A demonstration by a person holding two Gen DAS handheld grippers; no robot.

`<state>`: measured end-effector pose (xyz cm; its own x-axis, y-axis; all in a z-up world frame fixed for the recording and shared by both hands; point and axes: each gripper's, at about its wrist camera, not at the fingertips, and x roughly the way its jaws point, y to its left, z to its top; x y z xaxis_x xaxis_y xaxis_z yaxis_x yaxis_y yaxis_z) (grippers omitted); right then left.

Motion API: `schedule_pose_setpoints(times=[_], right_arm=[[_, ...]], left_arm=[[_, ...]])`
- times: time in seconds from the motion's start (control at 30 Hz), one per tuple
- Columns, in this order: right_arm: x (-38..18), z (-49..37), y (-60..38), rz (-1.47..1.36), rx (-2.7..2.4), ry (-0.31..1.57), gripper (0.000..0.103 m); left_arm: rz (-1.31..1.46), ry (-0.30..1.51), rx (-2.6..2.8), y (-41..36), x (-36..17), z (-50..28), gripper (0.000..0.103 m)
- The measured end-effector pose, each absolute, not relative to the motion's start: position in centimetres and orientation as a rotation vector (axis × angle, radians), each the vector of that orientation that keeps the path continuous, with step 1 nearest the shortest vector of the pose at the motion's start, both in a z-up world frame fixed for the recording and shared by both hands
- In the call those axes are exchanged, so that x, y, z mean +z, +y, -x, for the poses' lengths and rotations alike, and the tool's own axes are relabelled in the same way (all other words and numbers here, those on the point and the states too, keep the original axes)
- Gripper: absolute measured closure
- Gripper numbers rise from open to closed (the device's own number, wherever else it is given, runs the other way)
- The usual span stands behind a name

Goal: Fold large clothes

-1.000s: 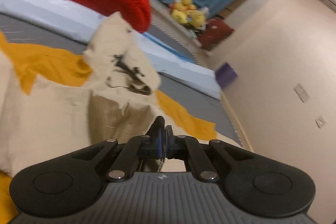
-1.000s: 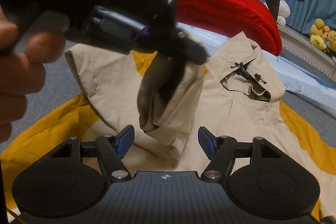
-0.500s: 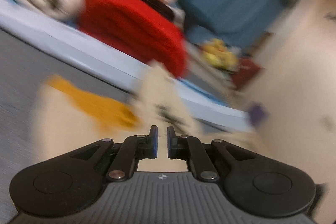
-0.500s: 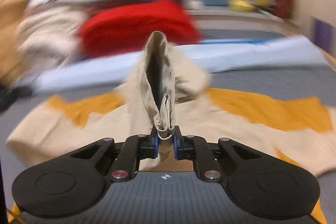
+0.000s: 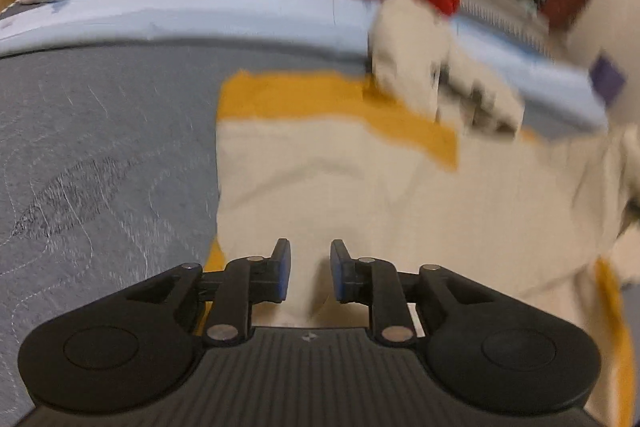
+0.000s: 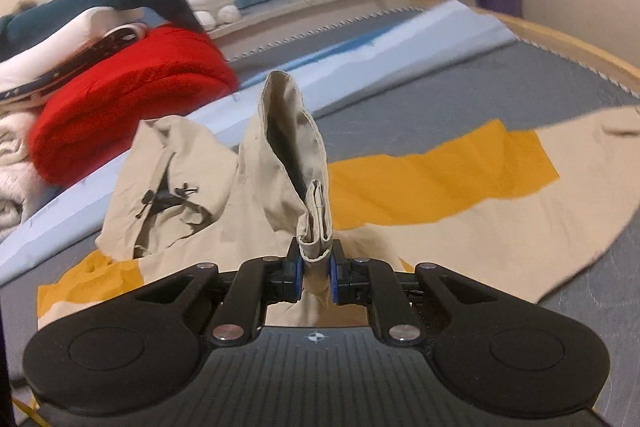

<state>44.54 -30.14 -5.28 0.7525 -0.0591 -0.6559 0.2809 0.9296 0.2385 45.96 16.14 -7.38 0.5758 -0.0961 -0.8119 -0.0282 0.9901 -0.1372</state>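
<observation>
Two views. Left wrist: left gripper [image 5: 306, 269] opening w/ nothing pinched between pads, hovering over flat beige panel of the beige-and-yellow garment [image 5: 360, 187], prob. lining up for an edge. Garment lying spread on grey mat [image 5: 100, 147].

Right wrist: right gripper [image 6: 314, 269] clamping a bunched sleeve cuff [image 6: 316, 227] of the garment [image 6: 460, 227], lifting it off the body, likely to carry it across for a fold. Red knit [image 6: 132, 95] sitting beyond, apart.

Each matte black plastic two-finger gripper, left [image 5: 306, 269] and right [image 6: 314, 269], has blue pads, silver pivot screws and a ribbed base.
</observation>
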Motion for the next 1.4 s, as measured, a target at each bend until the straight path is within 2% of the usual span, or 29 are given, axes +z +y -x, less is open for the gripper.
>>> schedule_pose_setpoints(times=[0.1,0.17,0.2,0.23,0.37,0.5,0.6,0.7,0.8,0.97,1.1,1.27,1.33,1.4], right_arm=[[-5.8,-45.0,-31.6,-0.421,-0.239,0.733,0.091],[-6.3,-45.2,-32.7,-0.453,-0.282,0.748,0.089],[-6.5,-45.5,-33.0,-0.452,-0.311,0.76,0.082],[-6.7,-45.6,-33.1,-0.434,-0.346,0.764,0.078],[-6.1,-45.7,-31.9,-0.241,-0.439,0.688,0.077],[-6.4,-45.8,-31.8,-0.318,-0.319,0.68,0.077],[-8.8,-47.1,-31.7,-0.409,-0.185,0.813,0.072],[-12.3,-48.0,-31.7,-0.453,-0.188,0.988,0.071],[-14.6,-48.3,-32.0,-0.44,-0.251,1.084,0.071],[-13.8,-47.7,-31.3,-0.43,-0.26,1.056,0.07],[-13.3,-48.0,-31.1,-0.423,-0.219,1.008,0.062],[-14.8,-47.9,-32.1,-0.488,-0.273,1.089,0.061],[-13.7,-47.8,-32.0,-0.47,-0.282,1.058,0.061],[-12.0,-47.4,-31.9,-0.431,-0.268,0.993,0.061]], left_arm=[[0.009,1.086,0.037,16.0,-10.5,-46.0,0.077],[-0.074,1.1,0.056,15.9,-11.1,-45.9,0.068],[-0.102,1.093,0.068,15.7,-10.8,-45.9,0.064],[-0.12,1.077,0.072,15.5,-10.5,-45.8,0.064],[-0.105,1.019,0.03,14.7,-9.4,-45.6,0.065],[-0.06,1.087,0.015,14.5,-10.2,-45.8,0.065],[-0.09,1.114,0.052,14.8,-11.0,-45.6,0.059],[-0.045,1.089,0.058,14.9,-9.9,-45.5,0.06],[-0.005,1.057,0.016,14.3,-9.0,-45.4,0.06],[-0.043,1.125,0.011,13.8,-10.6,-45.3,0.06],[-0.051,1.082,0.018,13.2,-9.3,-44.9,0.06],[-0.053,1.116,0.024,13.2,-10.6,-45.1,0.06],[-0.034,1.077,0.037,13.1,-9.2,-44.9,0.059],[-0.011,1.024,0.028,12.6,-7.4,-44.4,0.053]])
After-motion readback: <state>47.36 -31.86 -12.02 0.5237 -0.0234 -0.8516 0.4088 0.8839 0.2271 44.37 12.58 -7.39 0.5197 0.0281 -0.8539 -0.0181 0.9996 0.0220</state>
